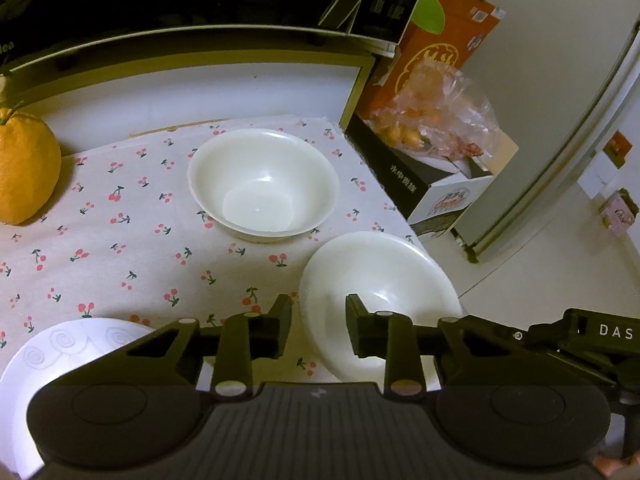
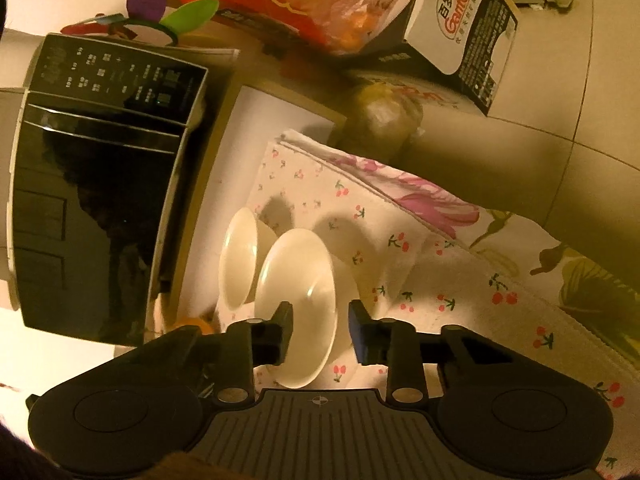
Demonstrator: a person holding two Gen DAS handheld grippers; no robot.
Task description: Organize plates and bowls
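Two white bowls stand upright on a cherry-print cloth (image 1: 120,240). The far bowl (image 1: 262,184) (image 2: 238,256) is empty and untouched. My left gripper (image 1: 319,320) straddles the left rim of the near bowl (image 1: 384,280), one finger outside and one inside, jaws narrowed onto the wall. My right gripper (image 2: 320,320) clamps the same bowl (image 2: 296,276) from the opposite side, its left finger over the inside. Its black frame (image 1: 592,336) shows at the bowl's right in the left wrist view. A white plate (image 1: 60,352) with spiral marks lies at the near left.
A large yellow-orange fruit (image 1: 24,168) sits at the cloth's left edge. A black microwave (image 2: 100,200) stands behind the bowls. Cardboard boxes (image 1: 444,40) and a plastic bag of oranges (image 1: 432,116) stand past the table's right edge, beside a fridge (image 1: 560,140).
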